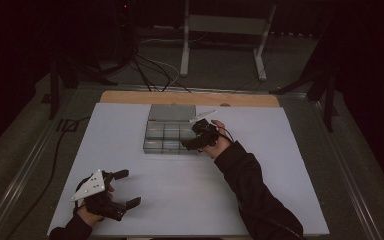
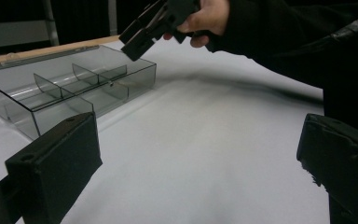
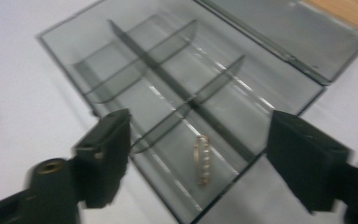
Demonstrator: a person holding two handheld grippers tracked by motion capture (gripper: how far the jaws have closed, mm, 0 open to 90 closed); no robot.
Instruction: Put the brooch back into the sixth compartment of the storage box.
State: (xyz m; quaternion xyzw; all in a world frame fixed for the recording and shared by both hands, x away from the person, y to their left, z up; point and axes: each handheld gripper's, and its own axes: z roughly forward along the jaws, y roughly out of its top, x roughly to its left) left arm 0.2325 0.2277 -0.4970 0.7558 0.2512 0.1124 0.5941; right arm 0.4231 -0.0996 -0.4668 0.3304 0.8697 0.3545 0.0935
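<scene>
Two grippers were in play over the white counter (image 1: pixel 190 200), and both stood with their jaws apart. From the high view, the right gripper (image 1: pixel 192 144) hung at about 12 o'clock of the counter's centre, over the near right corner of the clear compartment box (image 1: pixel 167 137), its black jaws spread wide with nothing pinched between them and touching neither the walls nor the dividers, so far as could be told. In the right gripper view, a small gold ring (image 3: pixel 202 159) lay loose on the floor of the nearest compartment, at about 6 o'clock within the box, between the two jaws but below them and free of both. The box's lid (image 1: pixel 172 113) lay folded open flat at the box's 12 o'clock side, toward the wooden strip (image 1: pixel 190 98) at the far edge. The left gripper (image 1: pixel 126 188) rested low at about 8 o'clock on the counter, well apart from the box, jaws held wide and empty, pointing toward 3 o'clock. No brand, label or readable writing showed on the box, the ring or either gripper.
</scene>
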